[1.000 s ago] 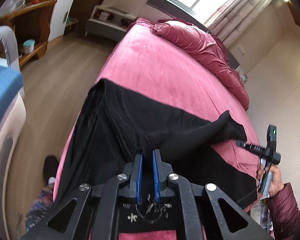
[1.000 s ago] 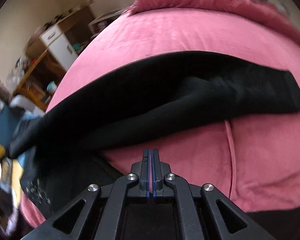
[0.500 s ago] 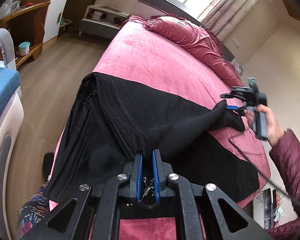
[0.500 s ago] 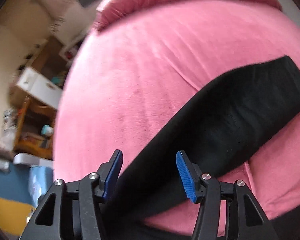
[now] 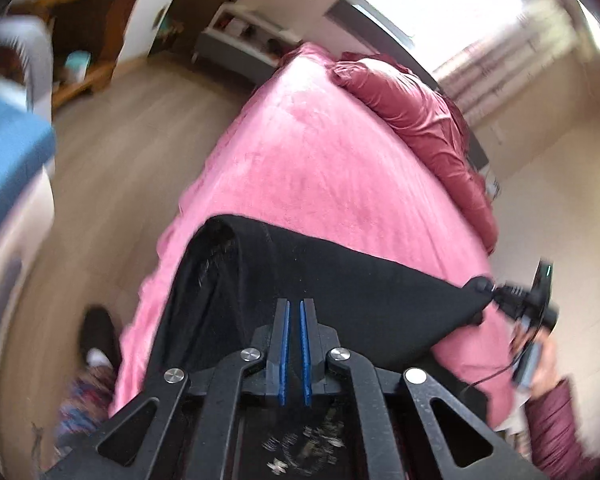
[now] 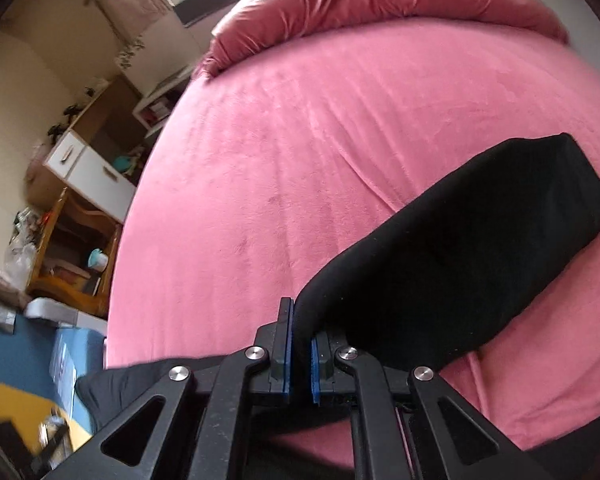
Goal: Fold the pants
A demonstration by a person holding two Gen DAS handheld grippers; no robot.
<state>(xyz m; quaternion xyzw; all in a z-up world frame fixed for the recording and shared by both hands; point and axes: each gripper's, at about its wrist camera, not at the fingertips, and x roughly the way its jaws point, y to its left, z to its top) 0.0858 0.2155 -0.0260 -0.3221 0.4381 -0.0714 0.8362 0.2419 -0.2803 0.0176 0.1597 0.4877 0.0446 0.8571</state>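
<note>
Black pants [image 5: 340, 280] lie across the near end of a pink bed [image 5: 320, 168]. My left gripper [image 5: 294, 312] is shut on the near edge of the pants, with black cloth between its blue pads. My right gripper [image 6: 300, 320] is shut on a fold of the pants leg [image 6: 460, 248], which stretches away to the right over the bed [image 6: 300, 140]. In the left wrist view the right gripper [image 5: 496, 290] shows at the far right, holding the leg end.
A crumpled dark-pink duvet [image 5: 420, 112] lies at the head of the bed. Wooden floor [image 5: 112, 168] runs along the left side. A blue and grey chair [image 5: 12, 152] stands at left. Shelves and a white cabinet [image 6: 88, 160] stand by the wall.
My right gripper has closed on the pants leg, having been open around it half a second ago. The left gripper stays shut on the pants, and its view has tilted and blurred.
</note>
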